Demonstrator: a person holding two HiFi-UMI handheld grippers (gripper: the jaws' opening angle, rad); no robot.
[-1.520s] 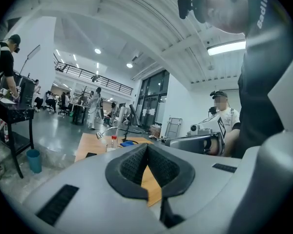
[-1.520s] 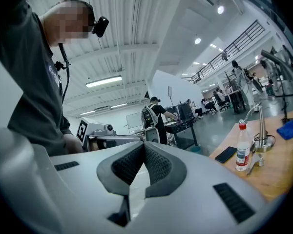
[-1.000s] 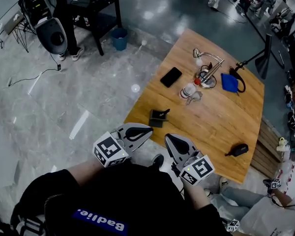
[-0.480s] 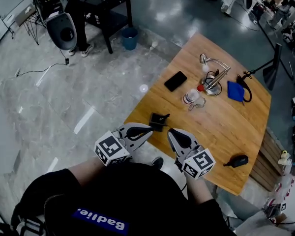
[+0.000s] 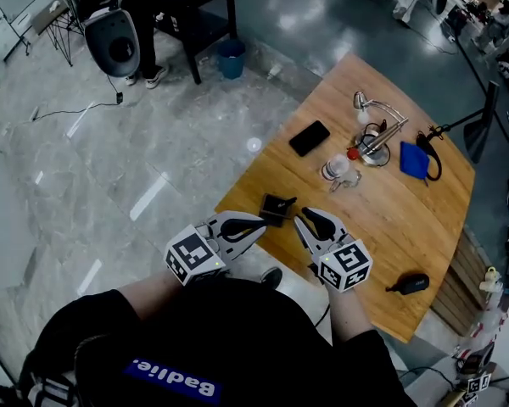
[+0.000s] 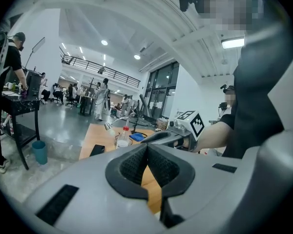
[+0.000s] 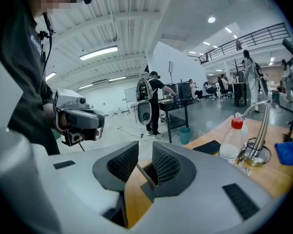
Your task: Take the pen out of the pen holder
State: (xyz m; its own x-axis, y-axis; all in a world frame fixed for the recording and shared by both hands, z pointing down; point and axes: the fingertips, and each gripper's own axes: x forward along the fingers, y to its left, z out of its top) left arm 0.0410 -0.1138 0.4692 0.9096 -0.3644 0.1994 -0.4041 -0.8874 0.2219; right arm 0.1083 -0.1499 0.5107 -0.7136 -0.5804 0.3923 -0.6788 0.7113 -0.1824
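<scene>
Pen holder sits on counter near its edge, just ahead of and between tips of left tool and right tool. Right tool released: jaws just been opening, pads gripping nothing. Slim tilted stick in holder, probably pen, shows through its gap, untouched. Left tool clenched, pads together, nothing between.

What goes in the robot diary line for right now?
stage: before grasp | left tongs: shut, empty | right tongs: just been opening, gripping nothing | pen: in pen holder, not yet taken
</scene>
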